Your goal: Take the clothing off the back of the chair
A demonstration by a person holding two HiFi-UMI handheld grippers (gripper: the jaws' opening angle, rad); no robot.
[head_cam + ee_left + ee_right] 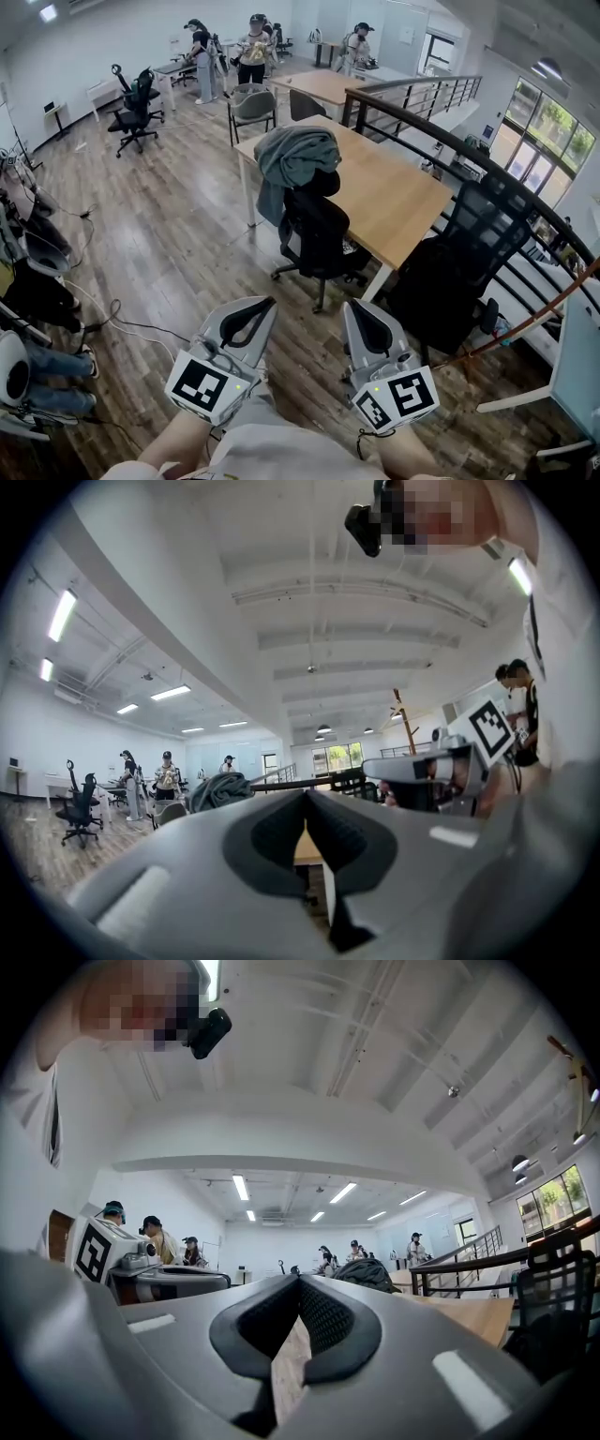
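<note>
Open the closed, empty left gripper (pixel 269 303) and right gripper (pixel 349 306) (both well short) before reaching the clothing (pixel 295 155) draped on the chair (pixel 317 230).

Open wooden floor (pixel 178 244) runs from near to the black office chair (pixel 319 234); the table (pixel 398 192) crowds its right side, with the railing (pixel 487 167) farther right.

The left gripper (pixel 266 304) and the right gripper (pixel 352 307) are held side by side low in front of the person, near each other but apart. Both point forward and roughly level. Each has its jaws pressed together with nothing between them. The marker cubes (pixel 202 383) sit at their rear ends, nearest the body. Bare forearms (pixel 174 441) come in from below, one behind each gripper.
</note>
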